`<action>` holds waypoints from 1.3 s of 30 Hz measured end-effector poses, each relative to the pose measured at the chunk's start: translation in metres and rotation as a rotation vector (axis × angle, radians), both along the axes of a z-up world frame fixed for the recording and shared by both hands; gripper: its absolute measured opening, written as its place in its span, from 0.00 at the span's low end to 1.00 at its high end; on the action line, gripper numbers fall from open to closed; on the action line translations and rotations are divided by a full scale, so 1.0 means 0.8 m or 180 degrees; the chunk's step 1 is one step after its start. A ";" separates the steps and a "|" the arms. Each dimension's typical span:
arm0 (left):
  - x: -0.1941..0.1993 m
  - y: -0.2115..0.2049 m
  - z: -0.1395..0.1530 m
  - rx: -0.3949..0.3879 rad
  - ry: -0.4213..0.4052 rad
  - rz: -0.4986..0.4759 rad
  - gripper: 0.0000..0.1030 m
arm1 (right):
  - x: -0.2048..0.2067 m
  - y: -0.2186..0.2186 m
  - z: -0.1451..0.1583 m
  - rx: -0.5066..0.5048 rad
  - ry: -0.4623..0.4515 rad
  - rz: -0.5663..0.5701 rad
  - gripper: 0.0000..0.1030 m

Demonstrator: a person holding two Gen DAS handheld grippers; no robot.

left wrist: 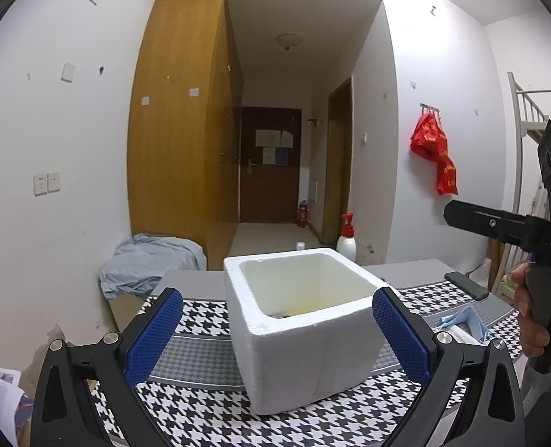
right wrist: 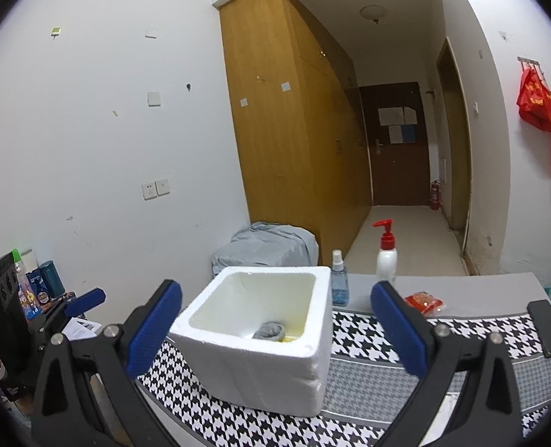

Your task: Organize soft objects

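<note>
Hovering both tools in front of the white, thick-walled foam box (right wrist: 260, 339), I have my left tool (left wrist: 277, 329) spread wide with nothing between its blue pads, and my right tool (right wrist: 275, 329) equally wide and empty. The box stands upright on the houndstooth-patterned surface (right wrist: 368, 335), mouth up. Inside it, against the near wall, lies a small grey rolled soft bundle (right wrist: 269, 330), probably a sock, touching something yellow that I cannot identify. To the right of the box, on the surface, a pale blue crumpled cloth piece (left wrist: 465, 320) lies loose. I judge that cloth light, limp and prone to drape, so I would pinch it at a raised fold near its middle rather than a thin edge. The box itself looks light, stiff and crumbly; a hard squeeze on its rim could dent it.
</note>
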State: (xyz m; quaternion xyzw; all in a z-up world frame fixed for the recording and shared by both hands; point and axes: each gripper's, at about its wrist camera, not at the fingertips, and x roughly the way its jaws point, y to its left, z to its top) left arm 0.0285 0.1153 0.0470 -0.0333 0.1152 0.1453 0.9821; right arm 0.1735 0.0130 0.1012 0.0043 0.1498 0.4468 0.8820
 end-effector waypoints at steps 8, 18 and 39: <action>0.006 -0.017 0.005 0.0053 -0.0002 -0.0134 0.99 | -0.010 -0.020 -0.002 -0.0033 -0.0114 -0.0164 1.00; 0.022 -0.035 0.007 0.0057 0.0014 -0.0296 0.99 | -0.012 -0.057 -0.001 -0.0041 -0.0175 -0.0472 1.00; 0.067 -0.088 0.003 0.0076 0.0085 -0.0810 0.99 | 0.004 -0.148 -0.013 -0.0021 -0.0132 -0.1161 1.00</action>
